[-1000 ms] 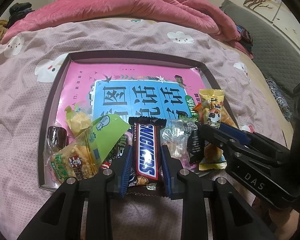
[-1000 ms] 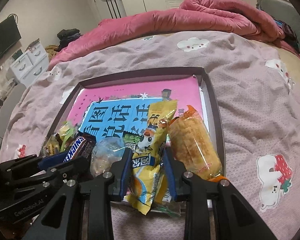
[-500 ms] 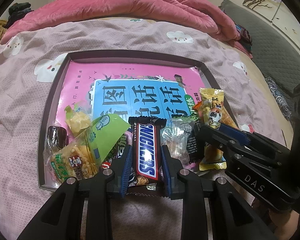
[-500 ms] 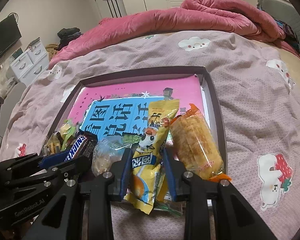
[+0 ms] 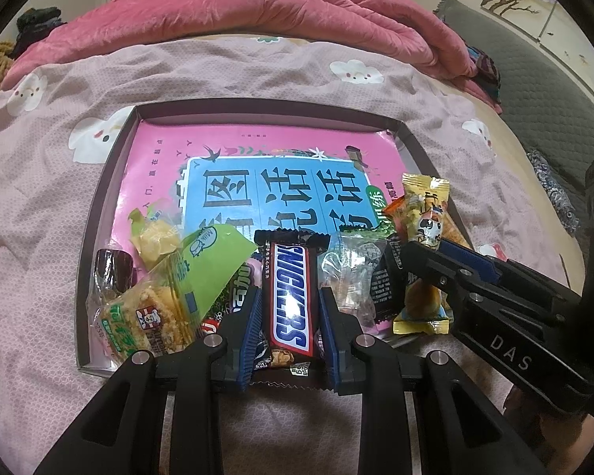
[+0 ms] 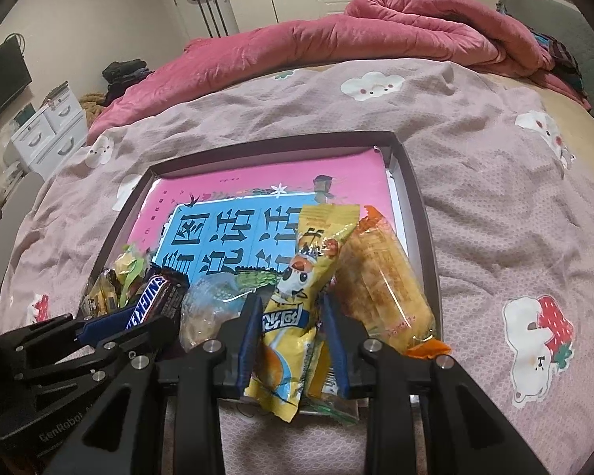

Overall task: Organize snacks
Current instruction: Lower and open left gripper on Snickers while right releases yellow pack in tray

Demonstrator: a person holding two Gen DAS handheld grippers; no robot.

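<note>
The left gripper (image 5: 290, 308) is clamped on a chocolate bar (image 5: 290, 297), its pads squeezing the long sides while the bar's far end sticks out beyond the fingertips over the near edge of the tray (image 5: 84, 277); the right gripper (image 6: 291, 332) pinches a yellow snack pack (image 6: 297, 308) the same way, an orange-wrapped cake (image 6: 380, 289) lying just right of its jaws. To do this step well, I would lift each straight up, clear of the neighbouring wrappers, before carrying it sideways. Both wrappers look slippery, so the grip should stay firm and the wrists steady.
</note>
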